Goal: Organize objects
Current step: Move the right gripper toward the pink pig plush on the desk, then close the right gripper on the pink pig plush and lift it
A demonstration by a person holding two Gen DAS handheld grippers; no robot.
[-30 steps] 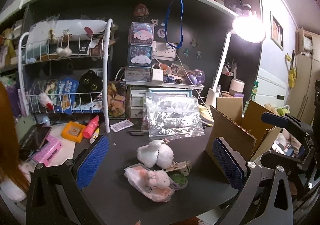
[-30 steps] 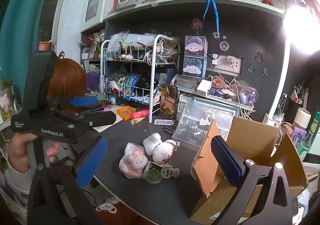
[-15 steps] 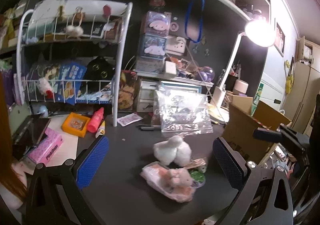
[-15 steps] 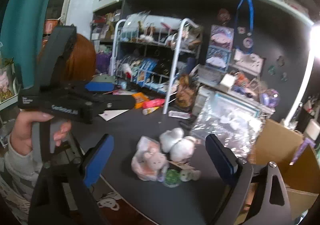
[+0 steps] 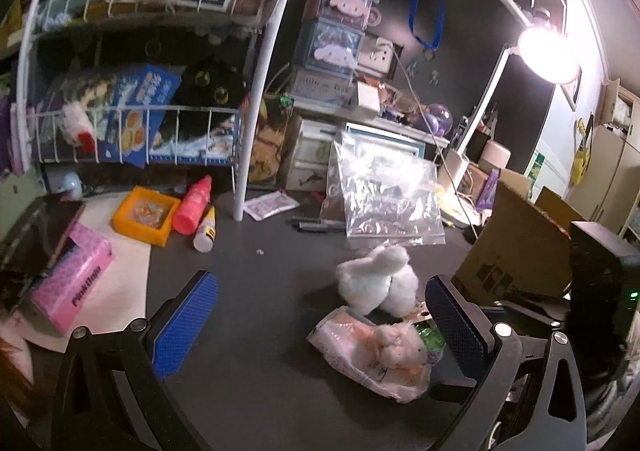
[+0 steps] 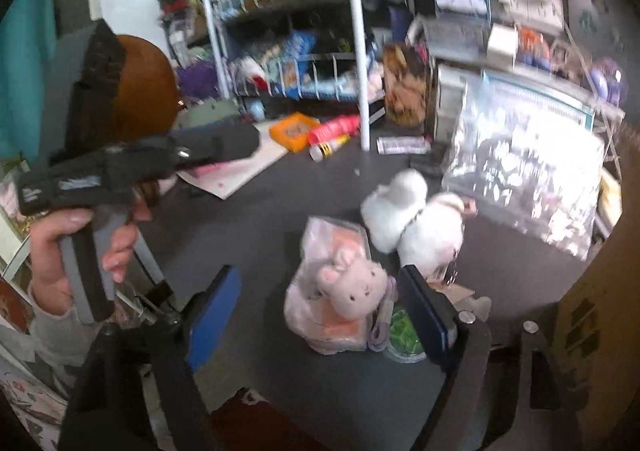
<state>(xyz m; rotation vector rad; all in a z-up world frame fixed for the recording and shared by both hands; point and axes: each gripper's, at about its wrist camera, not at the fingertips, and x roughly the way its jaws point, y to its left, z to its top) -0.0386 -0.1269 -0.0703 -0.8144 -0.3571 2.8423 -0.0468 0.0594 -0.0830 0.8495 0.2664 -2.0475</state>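
A pink plush rabbit in a clear wrapper lies on the dark desk. A white fluffy plush lies just behind it. A small green item lies beside the wrapper. My left gripper is open and empty, low over the desk to the left of the toys. My right gripper is open, with the pink rabbit between its blue pads, not touching. The left gripper's body, held in a hand, shows in the right wrist view.
A cardboard box stands open at the right. A clear zip bag leans behind the toys. A white wire rack, an orange tray, a pink bottle and a pink box sit at left. A lamp shines at the right.
Both grippers have dropped closer to the desk and the toys. The right gripper has swung left and down so the pink rabbit now sits between its pads.
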